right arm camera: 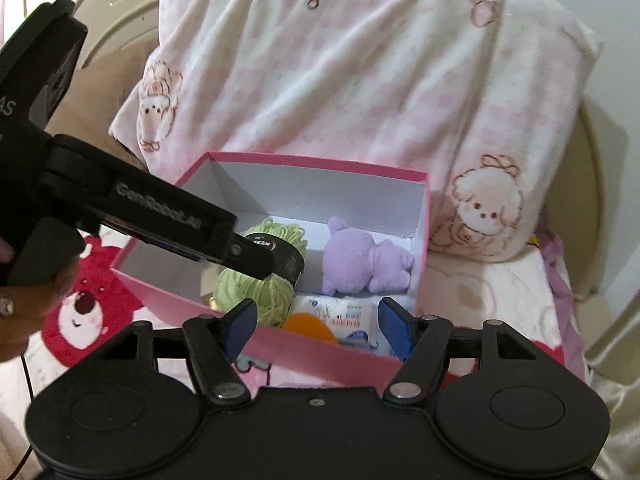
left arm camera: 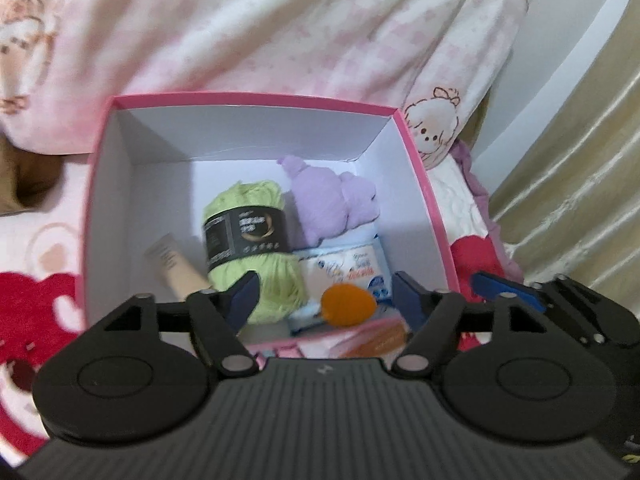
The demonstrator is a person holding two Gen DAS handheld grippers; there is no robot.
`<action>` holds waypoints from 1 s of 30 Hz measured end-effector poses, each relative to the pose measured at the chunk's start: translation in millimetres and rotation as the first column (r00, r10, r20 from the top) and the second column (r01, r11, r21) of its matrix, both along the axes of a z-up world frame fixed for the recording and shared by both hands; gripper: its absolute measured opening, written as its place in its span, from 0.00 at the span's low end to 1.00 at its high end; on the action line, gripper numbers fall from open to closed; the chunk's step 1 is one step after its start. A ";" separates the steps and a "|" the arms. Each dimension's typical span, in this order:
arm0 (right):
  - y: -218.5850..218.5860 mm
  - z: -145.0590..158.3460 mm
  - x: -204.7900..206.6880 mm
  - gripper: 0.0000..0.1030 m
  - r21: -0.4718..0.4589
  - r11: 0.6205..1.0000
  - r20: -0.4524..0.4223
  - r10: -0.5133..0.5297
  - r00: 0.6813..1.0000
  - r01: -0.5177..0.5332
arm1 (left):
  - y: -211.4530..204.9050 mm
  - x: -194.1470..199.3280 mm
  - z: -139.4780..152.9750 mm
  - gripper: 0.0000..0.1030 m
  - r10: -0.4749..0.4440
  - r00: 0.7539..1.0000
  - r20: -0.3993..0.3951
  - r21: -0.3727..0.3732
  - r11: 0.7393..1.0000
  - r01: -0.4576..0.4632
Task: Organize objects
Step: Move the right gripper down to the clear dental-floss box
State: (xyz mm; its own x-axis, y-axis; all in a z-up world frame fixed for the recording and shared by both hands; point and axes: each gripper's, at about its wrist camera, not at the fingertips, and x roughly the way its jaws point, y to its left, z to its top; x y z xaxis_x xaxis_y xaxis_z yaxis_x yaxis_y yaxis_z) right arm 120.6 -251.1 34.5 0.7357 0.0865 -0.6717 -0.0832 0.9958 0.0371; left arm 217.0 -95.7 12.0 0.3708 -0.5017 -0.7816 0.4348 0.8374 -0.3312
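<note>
Left gripper (left arm camera: 326, 300), seen along its two blue-padded fingers: the jaws stand well apart and hold nothing, poised above the near part of an open pink box (left arm camera: 424, 184) with white inner walls. The box rests on a bed covering printed with red bears (left arm camera: 36, 300), in front of a pink-and-cream blanket (left arm camera: 280, 28) bearing cartoon figures. Inside the box lie a ball of light-green yarn (left arm camera: 256, 240) with a black paper band, just beside a lilac plush toy (left arm camera: 336, 204) toward the far right corner; a beige tube (left arm camera: 176, 272) lies slanted along the left of the yarn; a white-and-blue tissue packet (left arm camera: 352, 268) sits in the near right part, with an orange egg-shaped object (left arm camera: 348, 304) resting on or just in front of it. Right gripper (right arm camera: 316, 328), from its own camera: jaws likewise apart and empty, straddling the near pink wall of the box (right arm camera: 320, 352) without visibly pressing on it. In this view the left gripper's black body (right arm camera: 160, 220) reaches in from the left over the box, its tip above the yarn (right arm camera: 256, 292); part of a hand (right arm camera: 24, 312) shows at the left edge.
</note>
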 end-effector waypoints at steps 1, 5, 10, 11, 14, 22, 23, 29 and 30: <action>0.0 5.2 -5.4 0.69 0.003 1.000 0.000 -0.001 1.000 0.001 | 2.2 -4.6 5.8 0.77 0.008 1.000 0.001 0.010 1.000 -0.008; 6.3 28.8 -28.6 0.73 -0.014 1.000 0.002 0.014 1.000 -0.014 | 12.3 -31.8 30.4 0.89 -0.015 1.000 0.025 0.038 0.999 0.014; 20.0 45.7 -54.9 0.79 -0.046 0.995 -0.008 0.085 0.996 -0.085 | 25.2 -62.5 40.8 0.91 -0.045 0.999 0.015 0.068 0.997 0.044; 23.3 46.6 -60.4 0.81 -0.057 0.993 -0.004 0.100 0.995 -0.100 | 28.6 -67.9 39.7 0.91 -0.048 0.999 0.009 0.057 0.997 0.047; 31.3 39.7 -72.7 0.88 -0.104 0.984 0.002 0.143 0.990 -0.142 | 36.2 -83.0 34.3 0.91 -0.062 0.998 0.018 0.017 0.998 0.062; 27.7 8.9 -84.1 0.89 -0.106 0.984 -0.036 0.143 0.989 -0.146 | 39.7 -100.4 -5.3 0.92 -0.043 0.999 0.007 -0.004 0.999 0.043; 27.0 4.7 -85.0 0.89 -0.104 0.984 -0.033 0.144 0.989 -0.146 | 39.4 -100.9 -12.1 0.92 -0.043 0.999 -0.001 -0.008 0.999 0.043; 17.4 -32.7 -80.7 0.90 -0.071 0.988 -0.079 0.131 0.988 -0.137 | 26.8 -105.4 -48.9 0.92 -0.030 0.999 0.016 0.015 0.999 0.030; 14.8 -39.4 -79.8 0.90 -0.054 0.990 -0.084 0.122 0.989 -0.127 | 25.5 -106.6 -53.9 0.92 -0.029 0.999 0.021 0.004 1.000 0.029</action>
